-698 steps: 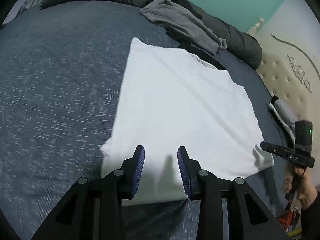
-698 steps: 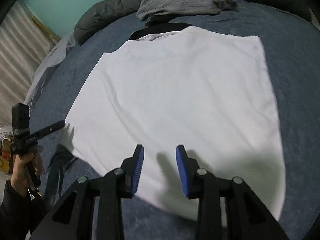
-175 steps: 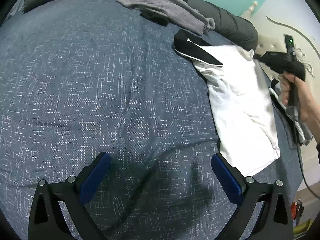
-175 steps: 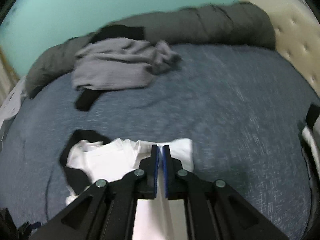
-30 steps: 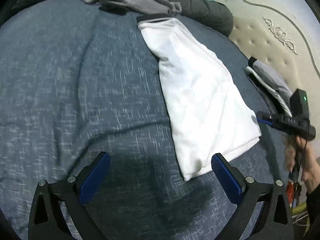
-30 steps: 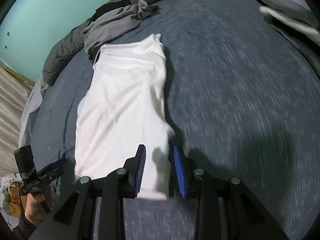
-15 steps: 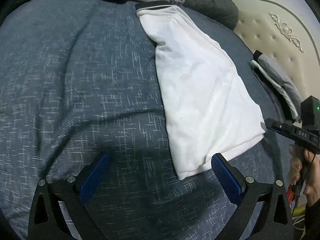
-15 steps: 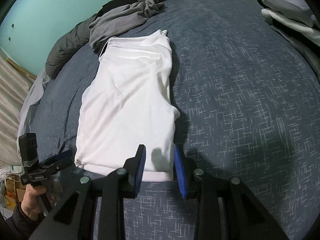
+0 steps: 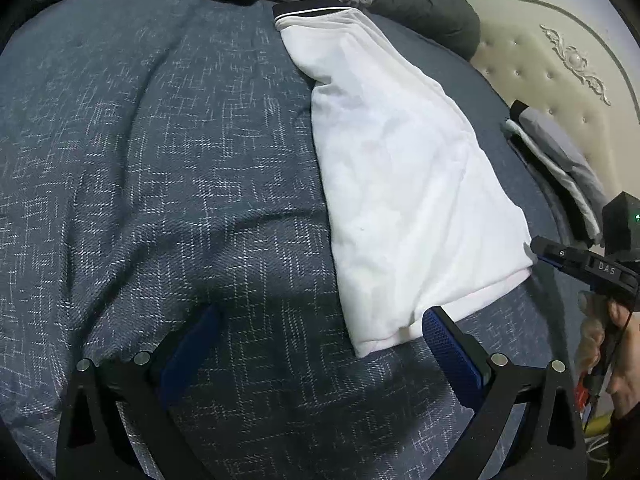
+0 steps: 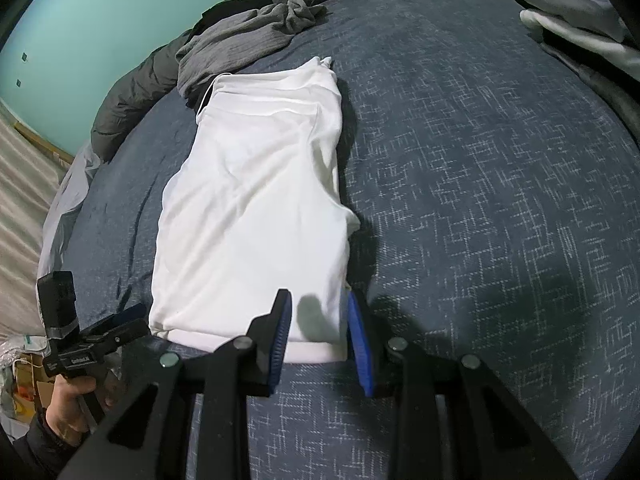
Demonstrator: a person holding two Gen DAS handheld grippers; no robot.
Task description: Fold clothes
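A white shirt with a black collar [image 9: 404,184] lies folded into a long narrow strip on the blue bedspread [image 9: 160,160]. It also shows in the right wrist view [image 10: 256,208]. My left gripper [image 9: 320,340] is wide open, low over the bed; its right finger sits by the shirt's near left corner. My right gripper [image 10: 318,332] is partly open, straddling the shirt's near right corner at the hem, the cloth between its pads. Each gripper shows in the other's view, at the hem's two ends.
A crumpled grey garment [image 10: 244,40] and a dark rolled duvet [image 9: 420,4] lie at the bed's far end. Folded grey and white clothes [image 9: 560,148] are stacked by the cream tufted headboard [image 9: 560,60]. They also show in the right wrist view [image 10: 572,4].
Both grippers have moved in closer to the shirt's near hem over the last second. The shirt itself lies as before.
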